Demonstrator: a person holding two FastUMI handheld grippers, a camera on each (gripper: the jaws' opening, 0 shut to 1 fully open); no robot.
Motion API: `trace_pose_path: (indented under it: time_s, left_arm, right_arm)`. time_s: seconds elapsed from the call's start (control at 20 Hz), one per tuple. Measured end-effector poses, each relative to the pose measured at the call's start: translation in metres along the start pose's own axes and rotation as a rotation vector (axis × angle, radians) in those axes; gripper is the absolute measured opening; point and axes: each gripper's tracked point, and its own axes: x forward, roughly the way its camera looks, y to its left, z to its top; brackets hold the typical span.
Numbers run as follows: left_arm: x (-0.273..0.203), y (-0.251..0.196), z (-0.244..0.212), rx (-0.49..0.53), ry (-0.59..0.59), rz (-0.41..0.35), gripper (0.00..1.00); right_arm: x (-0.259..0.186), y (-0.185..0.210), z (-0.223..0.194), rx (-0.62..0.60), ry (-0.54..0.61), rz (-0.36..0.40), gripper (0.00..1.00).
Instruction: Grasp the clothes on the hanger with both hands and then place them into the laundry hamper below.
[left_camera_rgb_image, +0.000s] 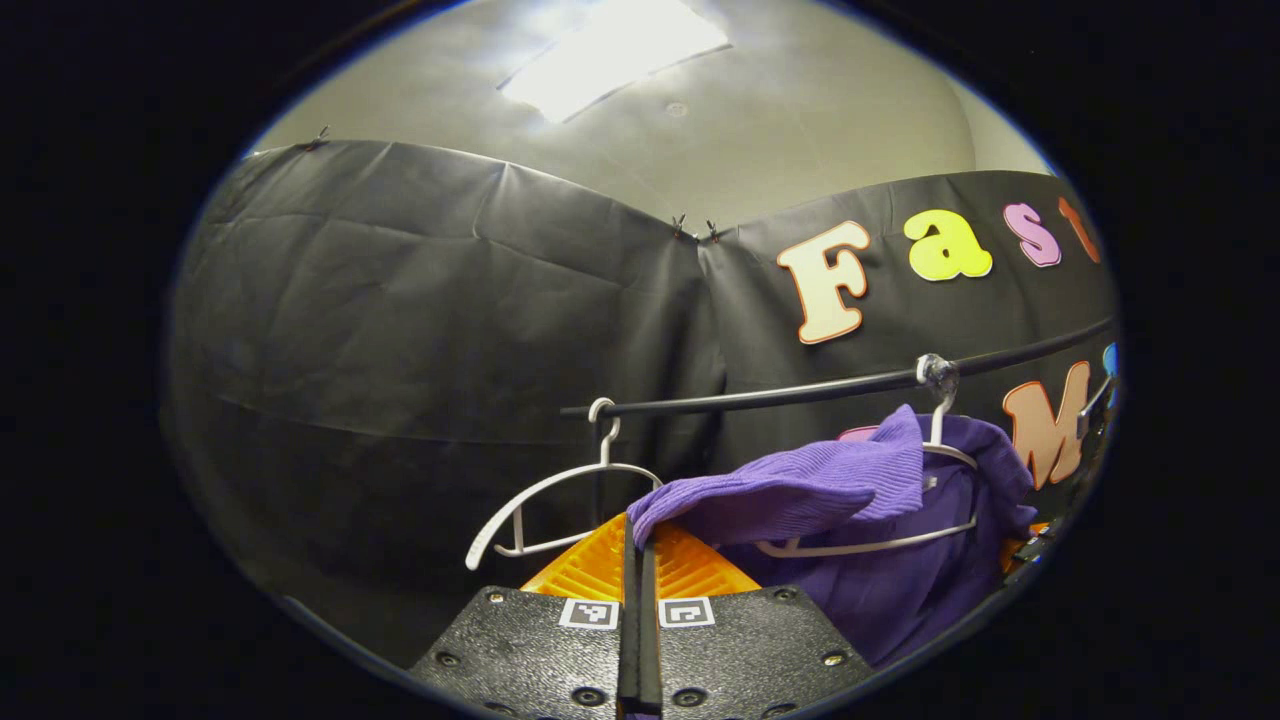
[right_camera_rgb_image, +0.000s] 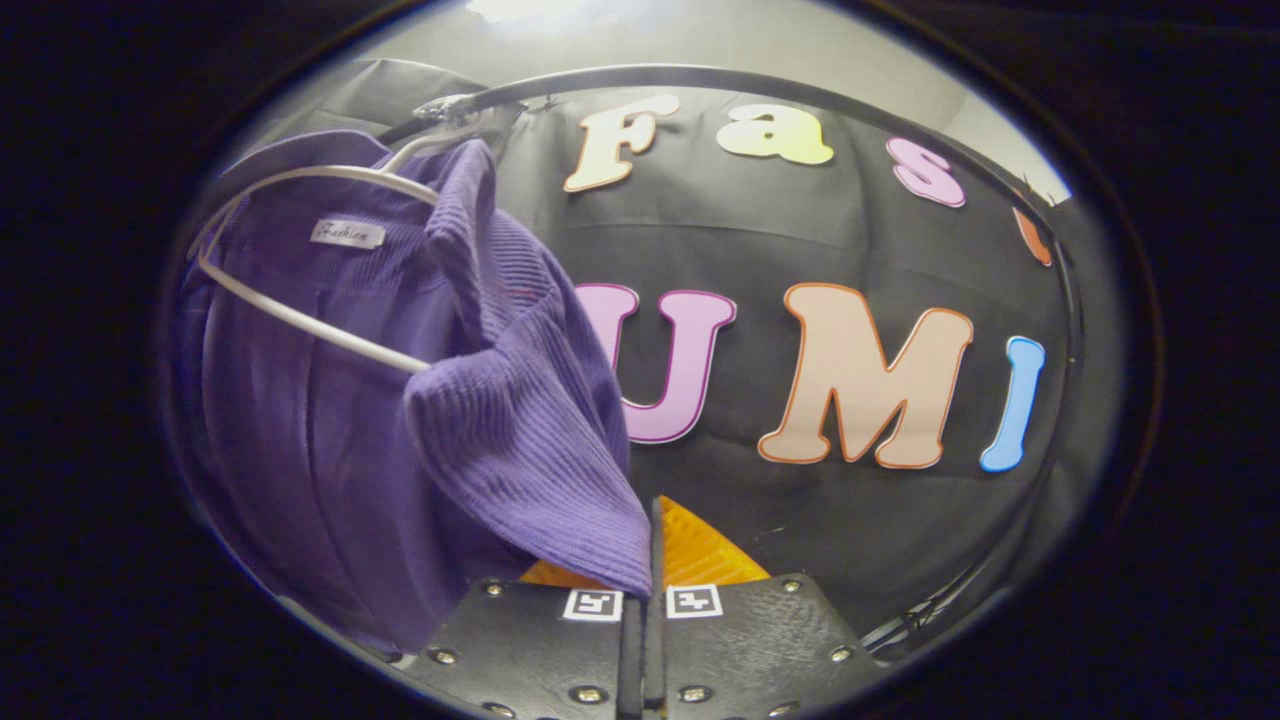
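On hanger (right_camera_rgb_image: 300, 310), ribbed purple shirt (right_camera_rgb_image: 500, 420), corner seemingly pinched by right gripper (right_camera_rgb_image: 645, 570)

The purple garment (right_camera_rgb_image: 520, 430) is seen to be made of ribbed, matt cloth with fine raised cords, and a small woven label (right_camera_rgb_image: 346, 234) is sewn below its collar. The hanger (right_camera_rgb_image: 300, 310) inside it is formed of smooth, slightly glossy plastic, as is the bare hanger (left_camera_rgb_image: 560, 500) beside the garment. The rail (left_camera_rgb_image: 780, 392) above the garment is shown as a smooth dark tube with a dull sheen. Behind the garment, the booth wall (left_camera_rgb_image: 400, 330) is hung with creased, faintly shiny black sheeting. The left claw (left_camera_rgb_image: 638, 560) is borne on a rough, pebbled plate; the same grainy finish is seen on the right claw (right_camera_rgb_image: 650, 570).
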Motion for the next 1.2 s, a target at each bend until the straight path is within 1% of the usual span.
trace_pose_path:
  time_s: [0.05, 0.1, 0.2, 0.35, 0.45, 0.7, 0.95, 1.05, 1.1, 1.15, 1.2]
  left_arm:
    - [0.002, 0.005, 0.002, 0.008, -0.007, 0.008, 0.0]
    - [0.006, 0.008, 0.004, 0.013, -0.014, 0.015, 0.01]
    - [0.013, 0.015, 0.006, 0.009, -0.018, 0.028, 0.0]
    - [0.023, 0.028, 0.002, -0.001, -0.014, 0.05, 0.02]
    - [0.03, 0.034, 0.0, 0.013, -0.016, 0.063, 0.0]
    - [0.036, 0.028, -0.028, 0.048, 0.027, 0.05, 0.0]
    - [0.039, 0.013, -0.06, 0.084, 0.086, 0.017, 0.0]
    - [0.036, 0.01, -0.073, 0.085, 0.112, 0.009, 0.0]
    - [0.035, 0.007, -0.079, 0.081, 0.127, 0.002, 0.0]
    - [0.036, 0.003, -0.086, 0.077, 0.141, -0.004, 0.0]
    - [0.035, 0.0, -0.092, 0.076, 0.156, -0.008, 0.0]
  right_arm:
    - [0.004, -0.004, 0.004, -0.002, -0.007, -0.008, 0.02]
    - [0.007, -0.008, 0.007, -0.005, -0.014, -0.018, 0.05]
    - [0.013, -0.018, 0.014, 0.0, -0.031, -0.036, 0.05]
    - [0.021, -0.029, 0.021, 0.017, -0.044, -0.056, 0.05]
    - [0.025, -0.035, 0.024, 0.027, -0.05, -0.066, 0.05]
    - [0.031, -0.042, 0.027, 0.046, -0.053, -0.081, 0.05]
    - [0.042, -0.052, 0.02, 0.05, -0.03, -0.102, 0.05]
    - [0.044, -0.057, 0.015, 0.058, -0.012, -0.115, 0.05]
    - [0.046, -0.057, 0.012, 0.063, -0.003, -0.12, 0.0]
    - [0.047, -0.059, 0.009, 0.067, 0.007, -0.122, 0.02]
    - [0.048, -0.061, 0.004, 0.066, 0.016, -0.122, 0.02]
